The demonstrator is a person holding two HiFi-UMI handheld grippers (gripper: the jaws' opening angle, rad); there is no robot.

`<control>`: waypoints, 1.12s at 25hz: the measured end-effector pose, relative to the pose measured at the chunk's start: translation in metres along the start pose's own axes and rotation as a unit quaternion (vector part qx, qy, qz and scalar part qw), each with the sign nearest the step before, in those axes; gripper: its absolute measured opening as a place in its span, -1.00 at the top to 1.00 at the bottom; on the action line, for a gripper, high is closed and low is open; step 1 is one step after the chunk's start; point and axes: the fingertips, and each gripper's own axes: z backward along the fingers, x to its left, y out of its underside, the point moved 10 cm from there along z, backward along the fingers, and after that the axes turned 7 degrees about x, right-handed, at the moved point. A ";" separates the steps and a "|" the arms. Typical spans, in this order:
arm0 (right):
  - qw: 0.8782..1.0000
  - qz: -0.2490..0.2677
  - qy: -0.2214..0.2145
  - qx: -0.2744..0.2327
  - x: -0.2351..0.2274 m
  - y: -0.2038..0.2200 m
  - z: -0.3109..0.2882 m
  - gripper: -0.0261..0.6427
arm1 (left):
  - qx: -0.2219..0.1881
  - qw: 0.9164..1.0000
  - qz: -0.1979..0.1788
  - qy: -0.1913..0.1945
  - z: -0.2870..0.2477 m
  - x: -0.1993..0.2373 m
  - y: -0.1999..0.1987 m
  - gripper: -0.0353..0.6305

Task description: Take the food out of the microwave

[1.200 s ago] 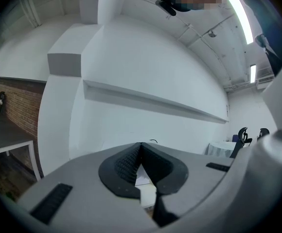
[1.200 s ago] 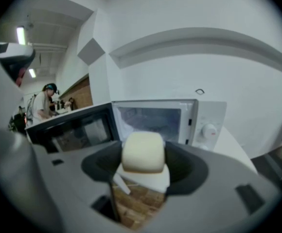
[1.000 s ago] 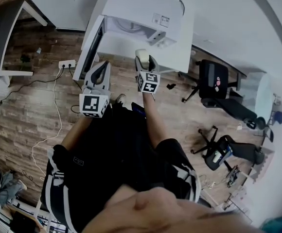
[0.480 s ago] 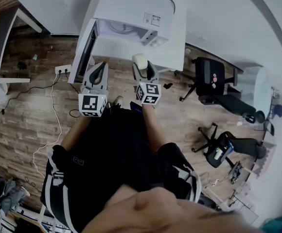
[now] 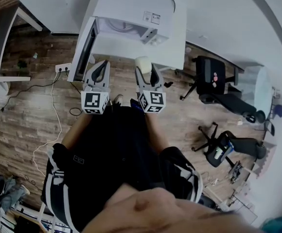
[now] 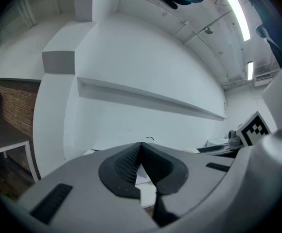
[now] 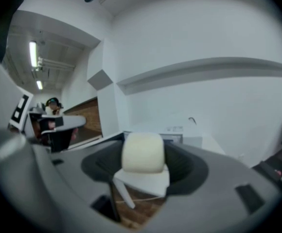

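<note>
Pale food lump [image 7: 142,152] clamped in right tongs [image 5: 145,70], already clear of the open microwave [image 5: 131,13] and held up level for carrying. Left tongs [image 6: 140,152] pinched together, empty, parked alongside as spare.

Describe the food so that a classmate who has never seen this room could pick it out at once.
Find the white microwave with its door open on the white table. Just in front of it, two hand-held grippers hover side by side; the food is the pale cream, rounded block clamped in the right hand-held gripper. The left hand-held gripper is shut on nothing.
</note>
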 end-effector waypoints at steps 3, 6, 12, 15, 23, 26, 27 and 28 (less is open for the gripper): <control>1.000 0.003 -0.001 -0.002 0.003 -0.002 0.006 0.06 | 0.001 1.000 -0.001 -0.001 -0.002 0.001 0.001 0.80; 1.000 0.007 -0.001 -0.004 0.002 -0.003 0.009 0.06 | 0.003 1.000 -0.001 -0.001 -0.004 0.001 0.001 0.80; 1.000 0.006 0.001 -0.007 -0.001 -0.005 0.012 0.06 | 0.003 1.000 -0.002 0.005 -0.007 -0.004 0.001 0.80; 1.000 0.007 0.002 -0.007 0.000 -0.005 0.014 0.06 | 0.003 1.000 -0.001 0.008 -0.007 -0.006 0.002 0.80; 1.000 0.011 0.001 -0.007 0.000 -0.004 0.017 0.06 | 0.003 1.000 0.000 0.006 -0.004 -0.006 0.002 0.80; 1.000 0.013 0.000 -0.005 0.001 -0.003 0.015 0.06 | 0.005 1.000 -0.001 0.006 -0.005 -0.005 0.002 0.80; 1.000 0.013 -0.001 -0.004 0.001 -0.003 0.015 0.06 | 0.005 1.000 -0.001 0.006 -0.005 -0.005 0.002 0.80; 1.000 0.014 -0.001 -0.004 0.001 -0.003 0.014 0.06 | 0.005 1.000 -0.002 0.006 -0.005 -0.004 0.002 0.80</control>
